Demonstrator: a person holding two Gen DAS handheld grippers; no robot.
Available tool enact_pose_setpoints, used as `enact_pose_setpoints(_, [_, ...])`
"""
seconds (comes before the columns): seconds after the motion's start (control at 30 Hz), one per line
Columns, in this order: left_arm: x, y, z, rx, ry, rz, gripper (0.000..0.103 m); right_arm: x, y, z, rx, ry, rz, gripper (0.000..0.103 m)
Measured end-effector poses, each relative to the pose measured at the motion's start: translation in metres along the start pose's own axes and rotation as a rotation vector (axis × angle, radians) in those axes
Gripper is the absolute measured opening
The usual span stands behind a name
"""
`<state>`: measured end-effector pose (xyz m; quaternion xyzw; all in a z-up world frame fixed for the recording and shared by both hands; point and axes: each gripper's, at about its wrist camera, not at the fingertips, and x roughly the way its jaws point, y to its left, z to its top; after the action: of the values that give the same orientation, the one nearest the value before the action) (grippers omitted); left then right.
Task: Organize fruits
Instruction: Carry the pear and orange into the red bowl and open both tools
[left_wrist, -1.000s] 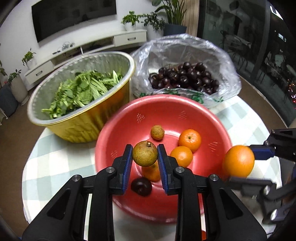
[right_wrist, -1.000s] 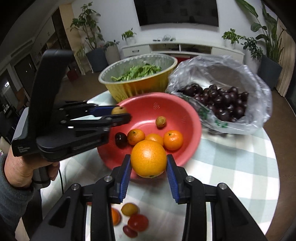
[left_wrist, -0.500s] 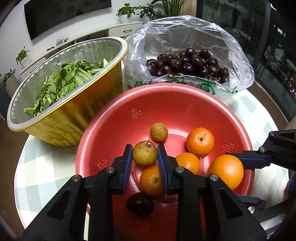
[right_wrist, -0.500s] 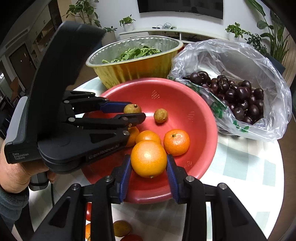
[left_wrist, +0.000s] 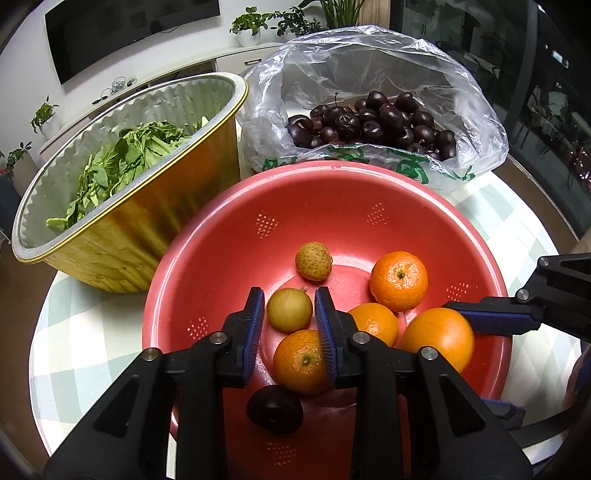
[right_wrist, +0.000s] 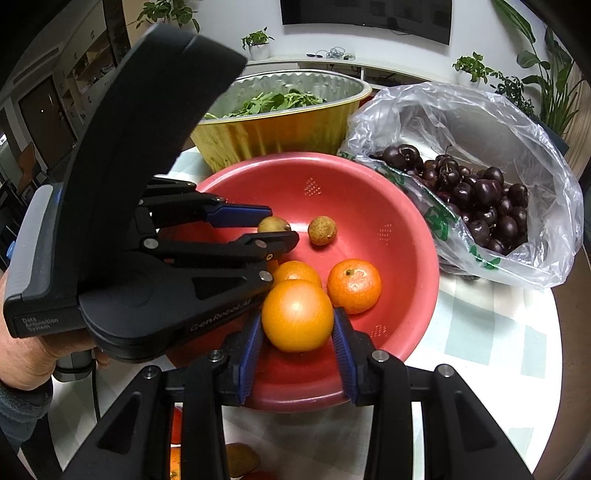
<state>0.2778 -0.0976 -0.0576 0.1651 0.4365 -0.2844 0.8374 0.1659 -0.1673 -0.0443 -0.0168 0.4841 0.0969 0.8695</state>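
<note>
A red colander bowl (left_wrist: 369, 192) (right_wrist: 399, 206) holds a lychee (left_wrist: 313, 260), three tangerines (left_wrist: 399, 280) and a dark plum (left_wrist: 275, 408). My left gripper (left_wrist: 289, 325) (right_wrist: 273, 225) is open over the bowl, its jaws apart from a small greenish-brown fruit (left_wrist: 289, 309) that sits between them, low in the bowl. My right gripper (right_wrist: 297, 345) stands with its pads beside a large orange (right_wrist: 297, 314) (left_wrist: 437, 338) at the bowl's near side; a thin gap shows at each pad, so the grip is unclear.
A gold foil pan of greens (left_wrist: 122, 184) stands at the back left. A clear bag of dark cherries (left_wrist: 373, 122) lies behind the bowl. More fruit (right_wrist: 242, 459) lies on the checked tablecloth below my right gripper.
Both grippers moved forward and down into the bowl. The left jaws widened and the greenish-brown fruit now sits loose between them. The right jaws look slightly wider around the orange.
</note>
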Motion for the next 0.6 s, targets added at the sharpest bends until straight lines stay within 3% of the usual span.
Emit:
enact_pose_setpoints(0.07, [-0.003, 0.001, 0.001, -0.011, -0.016, 0.011, 0.065, -0.001, 0.001, 0.0, -0.005, -0.004, 0.006, 0.047])
enact_pose_setpoints(0.1, [-0.008, 0.003, 0.001, -0.019, -0.033, 0.013, 0.07, -0.002, 0.001, -0.001, -0.007, -0.004, 0.011, 0.048])
enact_pose_setpoints(0.17, [-0.013, 0.004, 0.003, -0.026, -0.048, 0.0, 0.073, -0.005, 0.004, -0.003, -0.02, -0.01, 0.012, 0.054])
enact_pose_setpoints(0.43, [-0.046, -0.004, -0.002, -0.003, -0.087, 0.013, 0.073, -0.031, 0.003, -0.012, -0.011, -0.061, 0.018, 0.055])
enact_pose_setpoints(0.6, [-0.084, -0.005, -0.02, -0.039, -0.136, 0.005, 0.08, -0.064, -0.002, -0.032, 0.037, -0.121, 0.037, 0.056])
